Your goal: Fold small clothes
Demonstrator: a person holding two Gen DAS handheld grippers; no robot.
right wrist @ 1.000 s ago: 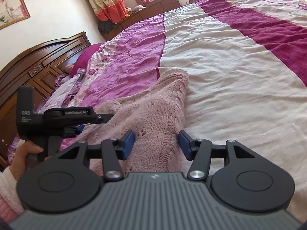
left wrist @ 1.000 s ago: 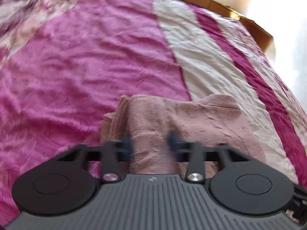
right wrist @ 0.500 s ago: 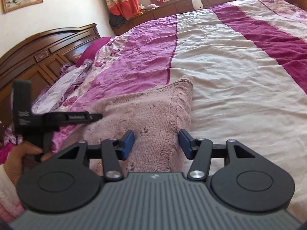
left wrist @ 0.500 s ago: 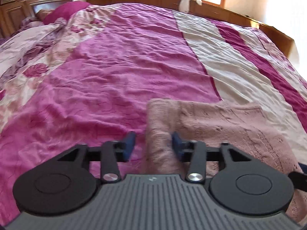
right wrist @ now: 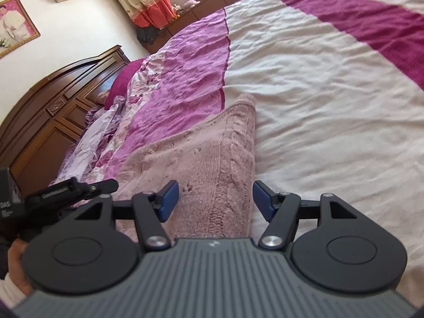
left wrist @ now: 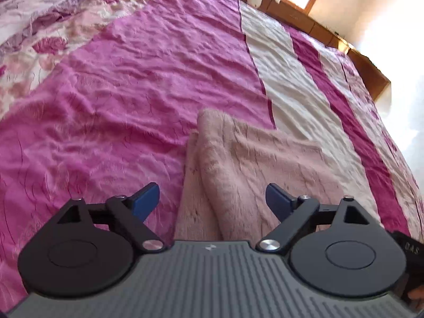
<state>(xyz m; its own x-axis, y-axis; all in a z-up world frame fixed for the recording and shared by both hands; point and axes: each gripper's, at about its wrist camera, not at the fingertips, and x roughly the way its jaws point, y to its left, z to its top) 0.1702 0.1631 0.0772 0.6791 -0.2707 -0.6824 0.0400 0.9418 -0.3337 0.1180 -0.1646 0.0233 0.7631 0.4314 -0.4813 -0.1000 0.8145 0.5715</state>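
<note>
- We see a bedspread (left wrist: 137, 84) in magenta and cream stripes covering the whole bed, wrinkled throughout.
- A dark wooden headboard (right wrist: 50, 116) stands at the bed's far end, with a framed picture (right wrist: 13, 23) on the wall above it.
- The pink knit garment (left wrist: 254, 169) lies folded on the bedspread, straddling the seam between a magenta and a cream stripe.
- Our left gripper (left wrist: 212, 201) hangs over the garment's near left edge, its blue pads wide apart and holding nothing.
- Our right gripper (right wrist: 213, 198) sits over the garment's ribbed right edge, pads spread, nothing between them.
</note>
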